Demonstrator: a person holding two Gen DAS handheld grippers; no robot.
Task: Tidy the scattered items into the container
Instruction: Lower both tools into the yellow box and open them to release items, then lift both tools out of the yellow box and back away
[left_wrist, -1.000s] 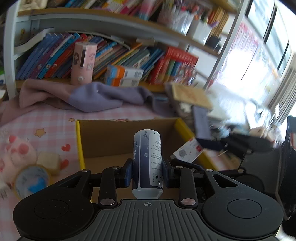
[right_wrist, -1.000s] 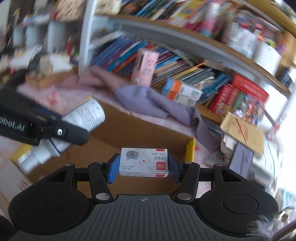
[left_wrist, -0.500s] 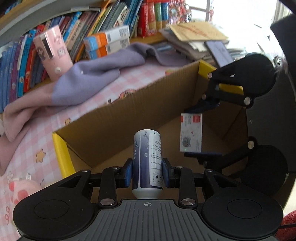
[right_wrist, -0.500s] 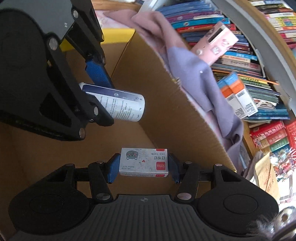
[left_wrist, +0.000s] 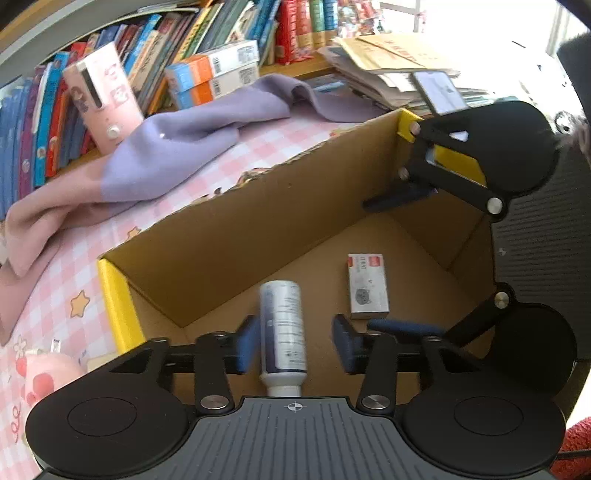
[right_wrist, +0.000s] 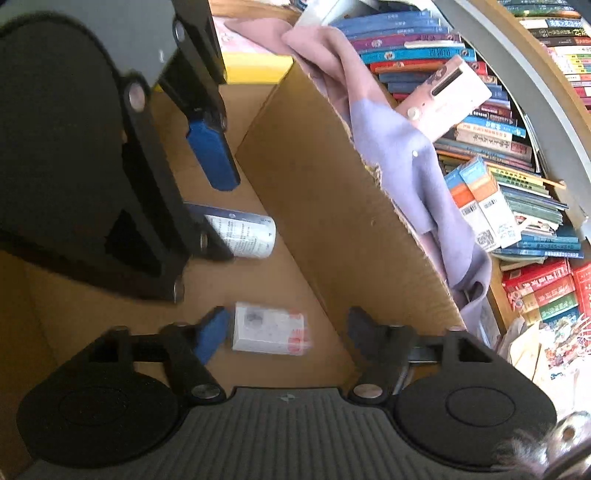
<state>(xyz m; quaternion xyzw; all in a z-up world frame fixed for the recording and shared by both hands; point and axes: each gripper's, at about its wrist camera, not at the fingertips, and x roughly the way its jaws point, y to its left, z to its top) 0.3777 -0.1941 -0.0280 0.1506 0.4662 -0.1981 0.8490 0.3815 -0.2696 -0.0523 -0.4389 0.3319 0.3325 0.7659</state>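
A cardboard box (left_wrist: 229, 243) with yellow corner tape sits on a pink checked cloth; its wall also shows in the right wrist view (right_wrist: 332, 206). A dark blue and white bottle (left_wrist: 282, 325) lies on the box floor between the open jaws of my left gripper (left_wrist: 295, 343); it also shows in the right wrist view (right_wrist: 240, 234). A small white and red staple box (left_wrist: 367, 284) lies on the floor beside it. My right gripper (right_wrist: 286, 332) is open above the staple box (right_wrist: 269, 328), inside the cardboard box.
A purple and pink cloth (left_wrist: 147, 155) lies behind the box. A pink case (left_wrist: 103, 99) and orange-blue boxes (left_wrist: 210, 77) stand against shelved books (left_wrist: 44, 122). A paper stack (left_wrist: 391, 62) sits at the back right. A pink plush toy (left_wrist: 48, 373) lies left of the box.
Both grippers have opened. The bottle and the staple box have dropped out of the jaws and now lie on the floor of the cardboard box.
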